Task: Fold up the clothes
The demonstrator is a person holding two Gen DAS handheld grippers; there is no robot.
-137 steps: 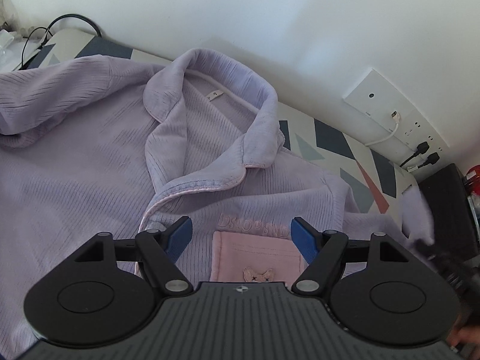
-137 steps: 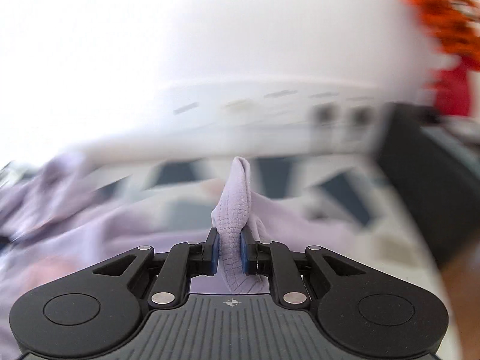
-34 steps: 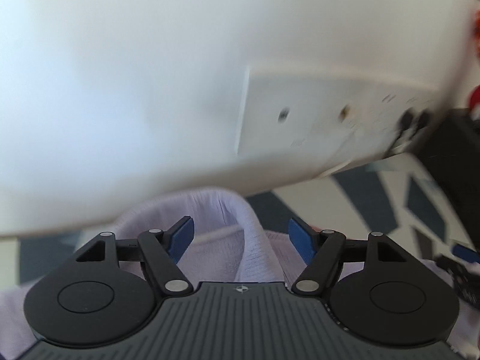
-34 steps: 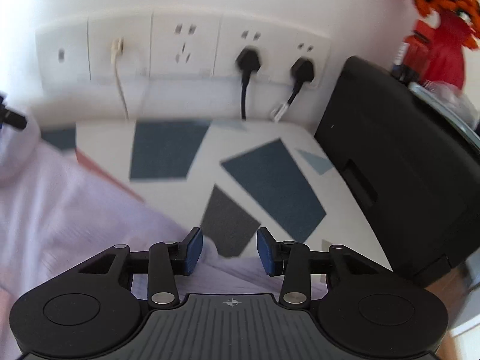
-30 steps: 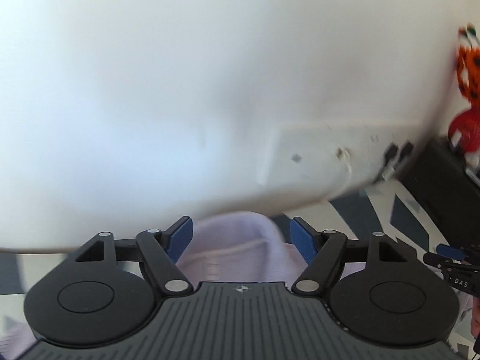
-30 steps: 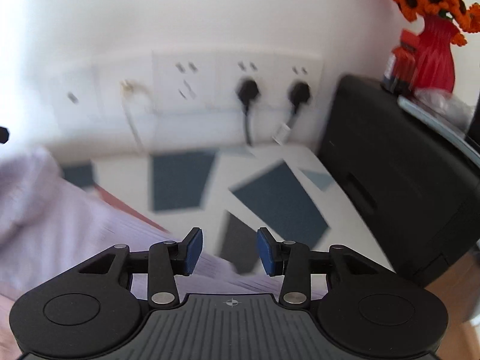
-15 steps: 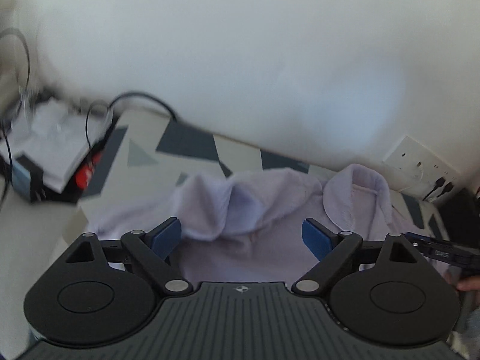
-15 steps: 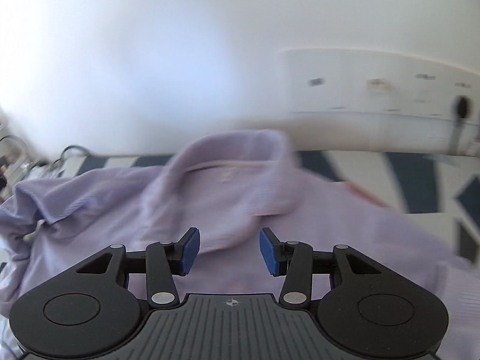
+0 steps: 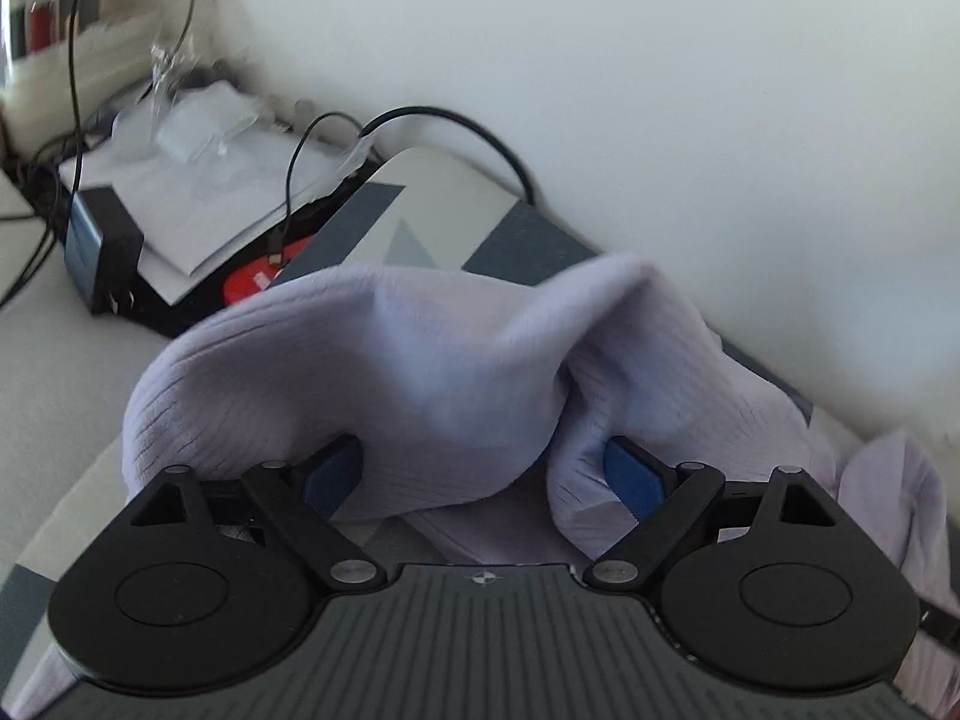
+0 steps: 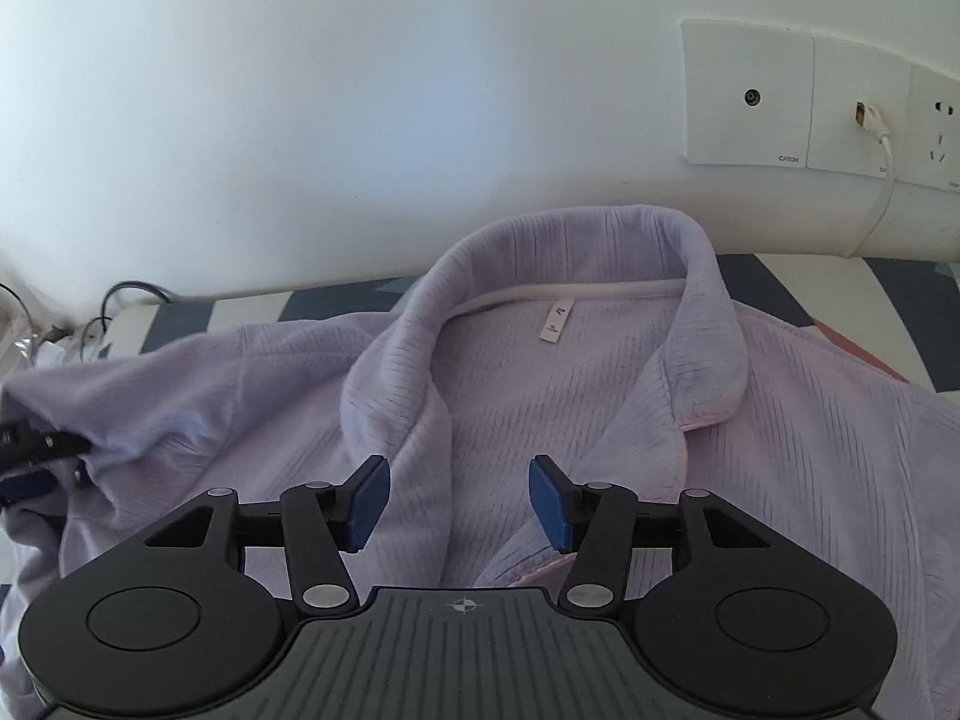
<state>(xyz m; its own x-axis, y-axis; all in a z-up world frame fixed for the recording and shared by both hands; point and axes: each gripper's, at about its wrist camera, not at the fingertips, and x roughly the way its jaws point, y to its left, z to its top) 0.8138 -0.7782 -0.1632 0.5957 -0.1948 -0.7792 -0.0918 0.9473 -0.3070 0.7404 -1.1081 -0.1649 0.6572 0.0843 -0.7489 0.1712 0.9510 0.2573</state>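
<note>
lavender ribbed fleece pyjama top (image 10: 600, 420) lying collar-up on a white table patterned with blue-grey shapes (image 9: 432, 204), its collar toward the white wall. left wrist view: left gripper (image 9: 483, 471), jaws wide apart, blue pads either side of a raised fold of the top's sleeve, not pressing it. only this view shows a black box holding white papers and clear plastic wrapping (image 9: 198, 192), with black cables (image 9: 456, 120) trailing beside it. right wrist view: right gripper (image 10: 459, 501), jaws opening, poised over the open front with no cloth pinched. only this view shows the collar label (image 10: 555, 324) and white wall sockets (image 10: 810, 102).
</note>
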